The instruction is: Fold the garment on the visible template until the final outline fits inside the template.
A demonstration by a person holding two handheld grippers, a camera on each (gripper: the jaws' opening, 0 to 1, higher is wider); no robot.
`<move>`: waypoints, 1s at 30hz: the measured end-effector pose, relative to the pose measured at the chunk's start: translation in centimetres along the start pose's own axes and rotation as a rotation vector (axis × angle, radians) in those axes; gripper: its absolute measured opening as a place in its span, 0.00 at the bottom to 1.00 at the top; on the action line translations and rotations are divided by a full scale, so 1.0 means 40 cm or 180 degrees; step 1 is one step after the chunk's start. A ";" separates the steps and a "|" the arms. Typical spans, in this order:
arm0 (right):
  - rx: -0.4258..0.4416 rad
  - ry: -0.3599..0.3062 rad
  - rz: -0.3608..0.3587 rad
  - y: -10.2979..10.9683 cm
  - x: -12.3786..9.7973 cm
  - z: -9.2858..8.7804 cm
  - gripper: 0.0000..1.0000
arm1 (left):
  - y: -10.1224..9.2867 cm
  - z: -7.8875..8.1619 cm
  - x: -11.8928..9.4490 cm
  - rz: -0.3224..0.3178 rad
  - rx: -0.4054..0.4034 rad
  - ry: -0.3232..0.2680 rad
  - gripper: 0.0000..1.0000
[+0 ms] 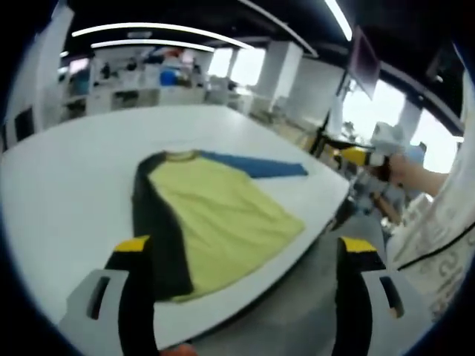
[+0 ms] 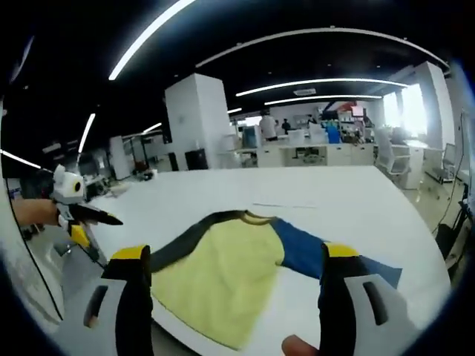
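A large white table [image 1: 67,185] with a smooth, pale top is seen in the left gripper view, its near edge running close to the bottom of the picture. One garment [image 1: 215,215] is spread flat on it near that edge: a shirt with a yellow body, one dark sleeve and one blue sleeve stretched out sideways. In the right gripper view the same table [image 2: 334,200] is shown, with the shirt [image 2: 223,274] lying near its near edge.
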State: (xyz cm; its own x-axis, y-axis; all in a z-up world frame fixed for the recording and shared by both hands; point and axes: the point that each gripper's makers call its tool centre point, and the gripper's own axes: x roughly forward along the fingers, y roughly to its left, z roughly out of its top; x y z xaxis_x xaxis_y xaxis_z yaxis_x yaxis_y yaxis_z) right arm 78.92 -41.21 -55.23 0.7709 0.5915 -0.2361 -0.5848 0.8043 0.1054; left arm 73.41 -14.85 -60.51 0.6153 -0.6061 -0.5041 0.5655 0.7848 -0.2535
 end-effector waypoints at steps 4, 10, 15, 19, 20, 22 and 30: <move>0.0020 0.0016 0.0111 0.041 -0.019 0.010 0.95 | -0.001 0.003 0.002 -0.0045 -0.0031 -0.0020 0.98; -0.0032 0.0128 0.0161 0.083 -0.038 -0.021 0.95 | -0.002 0.007 0.003 -0.0066 -0.0018 -0.0029 0.98; -0.0036 0.0199 0.0152 0.090 -0.045 -0.043 0.94 | -0.005 0.005 0.005 -0.0073 -0.0002 -0.0017 0.98; -0.0008 0.0186 0.0140 0.078 -0.046 -0.044 0.94 | -0.008 0.007 0.006 -0.0068 -0.0002 -0.0026 0.98; -0.0001 0.0184 0.0136 0.074 -0.044 -0.045 0.94 | -0.008 0.007 0.007 -0.0066 -0.0006 -0.0027 0.98; -0.0009 0.0191 0.0142 0.068 -0.041 -0.048 0.94 | -0.008 0.007 0.007 -0.0059 -0.0009 -0.0029 0.98; -0.0026 0.0272 0.0198 0.061 -0.029 -0.064 0.92 | 0.019 -0.009 0.013 0.0028 -0.0071 0.0013 0.97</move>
State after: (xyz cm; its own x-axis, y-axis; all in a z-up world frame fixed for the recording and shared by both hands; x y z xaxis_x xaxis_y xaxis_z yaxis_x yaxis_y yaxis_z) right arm 75.94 -40.10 -57.18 0.7090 0.6330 -0.3109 -0.6332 0.7655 0.1145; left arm 73.96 -14.54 -61.27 0.6179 -0.5986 -0.5098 0.5475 0.7929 -0.2674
